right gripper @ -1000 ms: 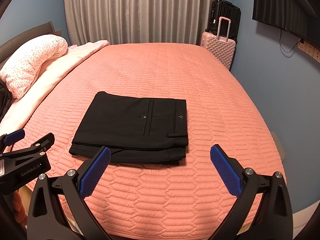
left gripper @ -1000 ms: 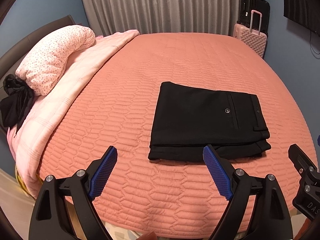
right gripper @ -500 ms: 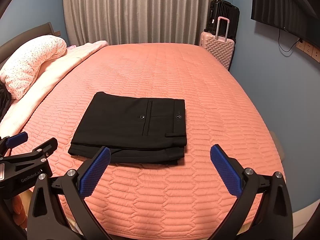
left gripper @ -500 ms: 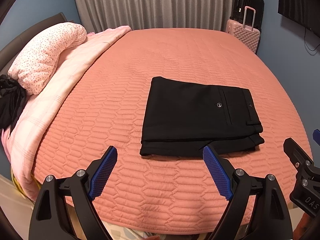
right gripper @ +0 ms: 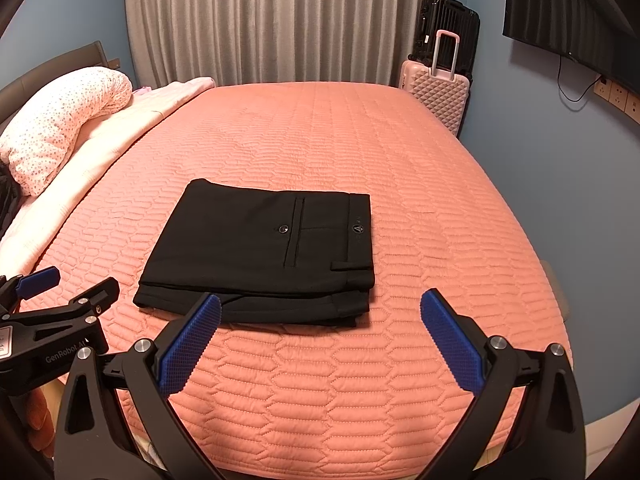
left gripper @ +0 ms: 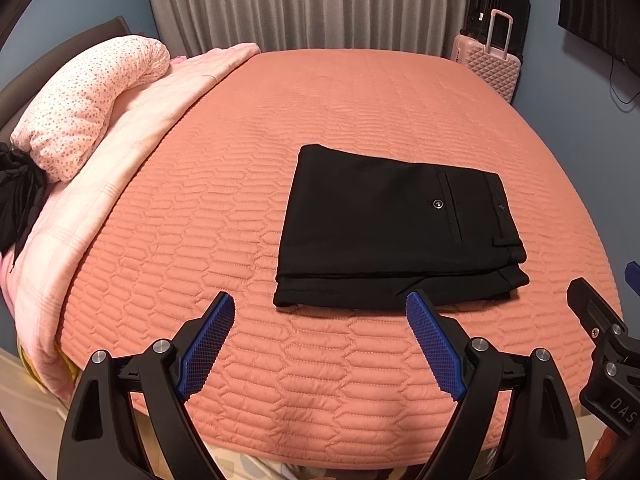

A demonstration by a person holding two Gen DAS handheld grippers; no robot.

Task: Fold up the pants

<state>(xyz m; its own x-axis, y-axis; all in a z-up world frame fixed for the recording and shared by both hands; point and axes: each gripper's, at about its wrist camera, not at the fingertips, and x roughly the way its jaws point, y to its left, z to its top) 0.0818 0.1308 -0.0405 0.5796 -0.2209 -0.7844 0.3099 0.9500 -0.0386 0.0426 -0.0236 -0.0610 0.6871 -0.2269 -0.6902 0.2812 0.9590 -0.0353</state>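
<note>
Left wrist view: left gripper (left gripper: 320,344) spread, empty, short of the folded pants (left gripper: 396,232) on the bedspread (left gripper: 360,112); right wrist view: right gripper (right gripper: 320,344) likewise spread (any re-grip risks dragging loose near-edge layers apart).

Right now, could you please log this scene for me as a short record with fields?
pants: black pants, folded into a flat rectangle, waistband to the right
surface: salmon quilted bedspread
left gripper: open, holding nothing, short of the pants
right gripper: open, holding nothing
bed's left side: pale pink blanket, dotted pillow
far corner: pink suitcase
</note>
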